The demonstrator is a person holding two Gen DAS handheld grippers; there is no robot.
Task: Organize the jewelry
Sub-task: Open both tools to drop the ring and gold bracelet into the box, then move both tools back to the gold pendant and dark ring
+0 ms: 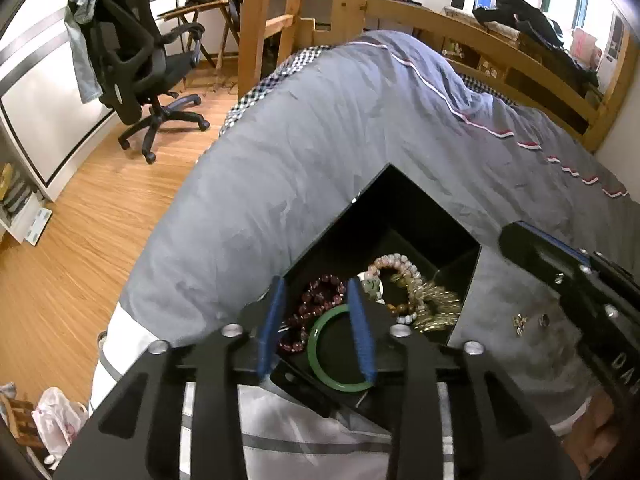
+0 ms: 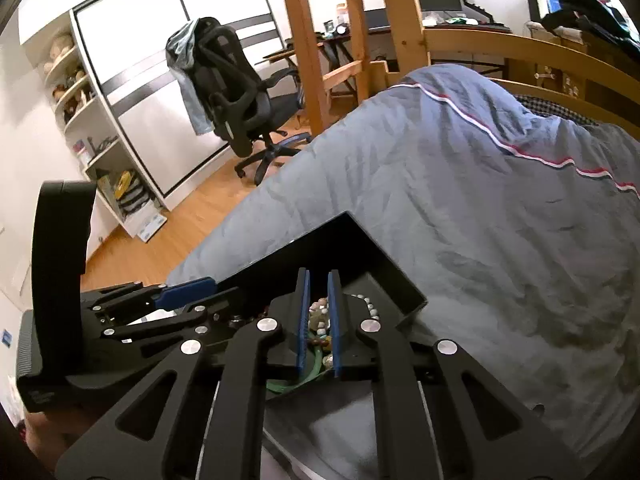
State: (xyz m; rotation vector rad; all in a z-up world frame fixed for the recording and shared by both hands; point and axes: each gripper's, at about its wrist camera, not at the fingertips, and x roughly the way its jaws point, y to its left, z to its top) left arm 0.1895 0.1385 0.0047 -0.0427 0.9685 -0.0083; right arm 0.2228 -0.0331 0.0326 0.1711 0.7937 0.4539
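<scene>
A black open box (image 1: pixel 404 200) sits on a grey duvet (image 1: pixel 304 152). Inside lie a dark red bead bracelet (image 1: pixel 320 292), a green bangle (image 1: pixel 314 346), a pink pearl bracelet (image 1: pixel 394 264) and a yellow crystal bracelet (image 1: pixel 438 308). My left gripper (image 1: pixel 317 283) hovers open over the box's near corner, with the red bracelet below the gap between its blue pads. My right gripper (image 2: pixel 319 274) stands over the same box (image 2: pixel 320 236) with a narrow gap. Pale beads (image 2: pixel 320 312) and the green bangle (image 2: pixel 280 386) show beneath it, and nothing is pinched. Two small pieces (image 1: pixel 520 324) lie on the duvet beside the box.
The right gripper's black body (image 1: pixel 568 276) reaches in from the right, close to the box. An office chair (image 1: pixel 136 68) stands on the wood floor (image 1: pixel 80 248) left of the bed. A wooden ladder and bed rail (image 1: pixel 480 36) rise behind. A white wardrobe (image 2: pixel 160 80) lines the wall.
</scene>
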